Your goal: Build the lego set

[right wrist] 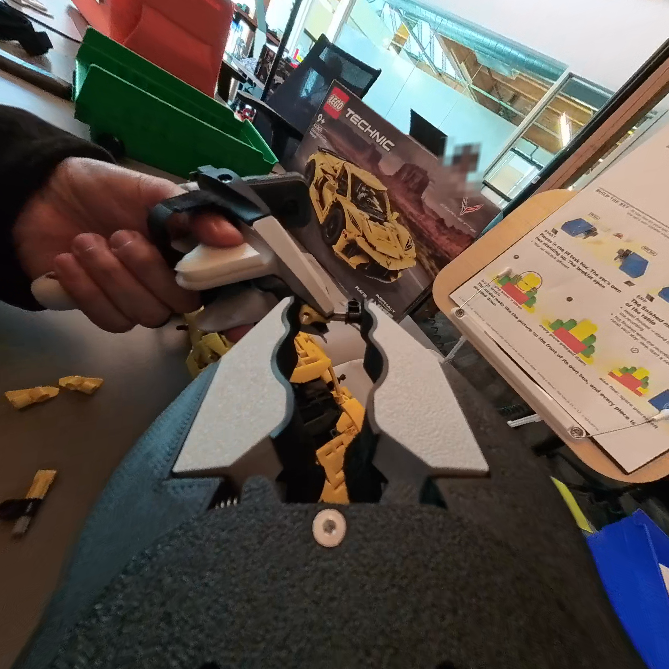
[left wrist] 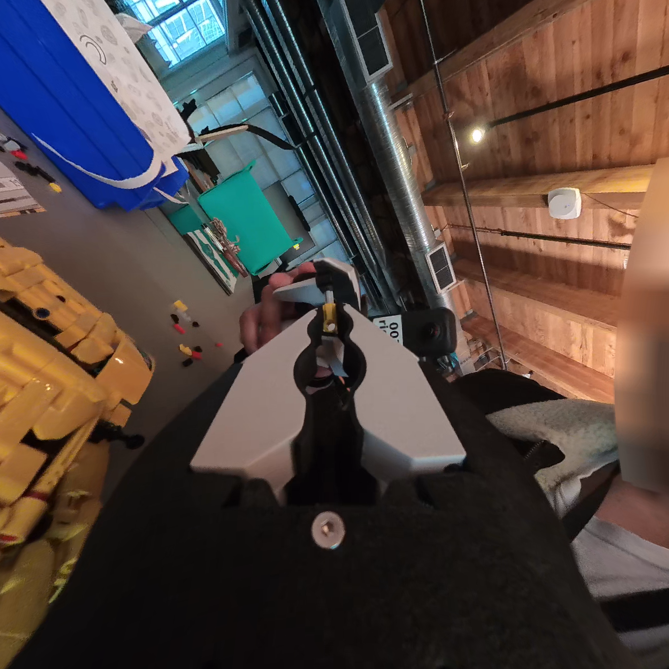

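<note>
Fingers: left gripper [left wrist: 330, 318] pinches a yellow connector [left wrist: 328, 319] with its pin; right gripper [right wrist: 327, 315] spread, black piece [right wrist: 352, 312] at one tip. Car [left wrist: 54, 362] largely built; loose parts [left wrist: 188, 340] remain, unfitted.

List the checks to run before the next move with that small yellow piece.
1. Left claw shut on the yellow piece: ok.
2. Grey pin sticking out of the yellow piece: ok.
3. Black connector pressed fully onto the pin: cannot tell.
4. Right claw clamped on the black connector: not ok; its jaws stand apart, and only one finger is near it.
5. Yellow car model apart from the held piece: ok.
</note>
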